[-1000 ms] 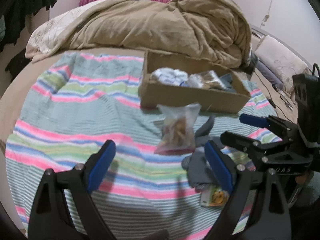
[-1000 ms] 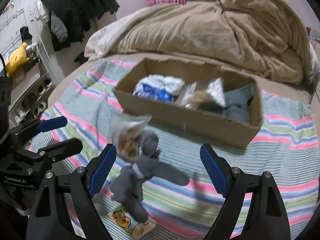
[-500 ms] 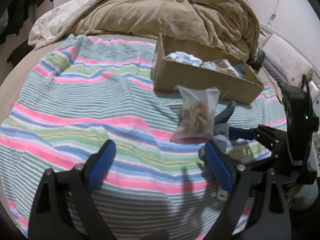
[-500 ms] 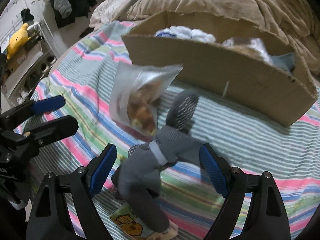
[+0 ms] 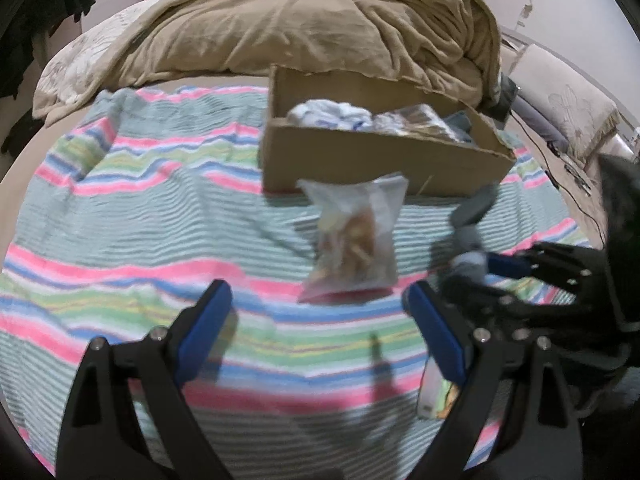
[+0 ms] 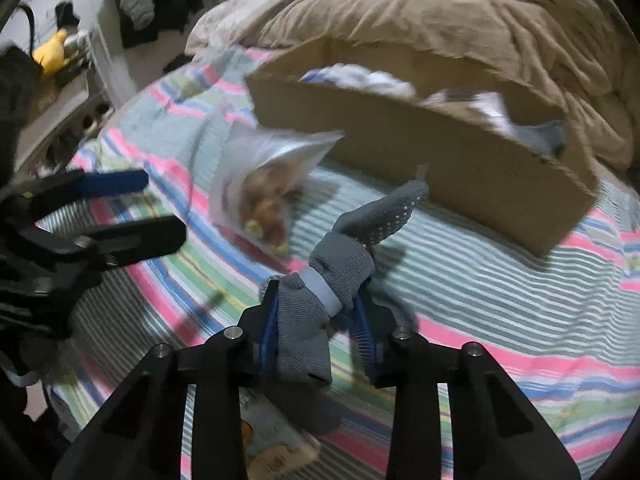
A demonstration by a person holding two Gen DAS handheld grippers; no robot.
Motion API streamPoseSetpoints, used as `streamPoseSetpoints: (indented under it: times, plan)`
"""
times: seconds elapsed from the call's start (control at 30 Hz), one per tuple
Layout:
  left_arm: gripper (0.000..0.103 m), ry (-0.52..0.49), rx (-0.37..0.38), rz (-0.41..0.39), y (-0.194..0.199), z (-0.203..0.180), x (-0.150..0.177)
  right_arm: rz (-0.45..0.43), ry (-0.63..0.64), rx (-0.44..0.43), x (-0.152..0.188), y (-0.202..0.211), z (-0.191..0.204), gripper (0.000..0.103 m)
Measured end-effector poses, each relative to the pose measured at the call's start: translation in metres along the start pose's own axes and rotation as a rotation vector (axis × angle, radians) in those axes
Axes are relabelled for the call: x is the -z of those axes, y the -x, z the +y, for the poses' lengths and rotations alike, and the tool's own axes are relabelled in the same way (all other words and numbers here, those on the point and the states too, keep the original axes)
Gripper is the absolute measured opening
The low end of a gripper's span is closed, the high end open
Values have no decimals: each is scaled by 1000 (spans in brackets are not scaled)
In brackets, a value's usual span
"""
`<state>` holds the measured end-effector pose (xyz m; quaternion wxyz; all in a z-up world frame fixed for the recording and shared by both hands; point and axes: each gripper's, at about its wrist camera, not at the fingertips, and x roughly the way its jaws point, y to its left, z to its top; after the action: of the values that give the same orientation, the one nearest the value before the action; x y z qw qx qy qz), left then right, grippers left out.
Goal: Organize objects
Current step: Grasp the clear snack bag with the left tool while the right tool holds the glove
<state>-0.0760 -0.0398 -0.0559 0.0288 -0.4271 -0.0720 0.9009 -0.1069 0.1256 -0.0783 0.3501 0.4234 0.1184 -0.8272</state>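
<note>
A grey sock (image 6: 340,276) is pinched between the blue pads of my right gripper (image 6: 316,320); its dotted toe points toward the cardboard box (image 6: 460,160). The sock (image 5: 470,232) and right gripper (image 5: 516,276) also show at the right of the left wrist view. A clear bag of snacks (image 5: 356,240) lies on the striped blanket in front of the box (image 5: 380,160); it also shows in the right wrist view (image 6: 268,192). My left gripper (image 5: 320,320) is open and empty, just short of the bag. The box holds white-blue cloth (image 5: 332,114) and a plastic packet (image 5: 416,120).
A small cartoon-printed packet (image 6: 276,436) lies on the blanket under my right gripper, also in the left wrist view (image 5: 438,396). A beige duvet (image 5: 320,28) is heaped behind the box. A shelf with a yellow toy (image 6: 52,52) stands left of the bed.
My right gripper has closed on the grey sock, which lay loose between open jaws before. The left gripper's view shifted back a little; it stays open.
</note>
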Motion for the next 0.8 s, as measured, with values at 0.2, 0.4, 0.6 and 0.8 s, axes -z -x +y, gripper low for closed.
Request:
streamPoseSetpoints:
  times: [0.2, 0.4, 0.6, 0.8]
  plan:
    - [91, -48, -11, 5, -18, -21, -13, -94, -100, 3, 0, 39, -31, 36]
    - [87, -79, -31, 19, -35, -34, -18, -132, -150, 4, 4, 56, -54, 36]
    - [63, -68, -47, 30, -47, -29, -17, -140, -168, -3, 2, 56, -62, 36]
    - [46, -35, -28, -15, -40, -23, -17, -147, -177, -10, 2, 58, -66, 36]
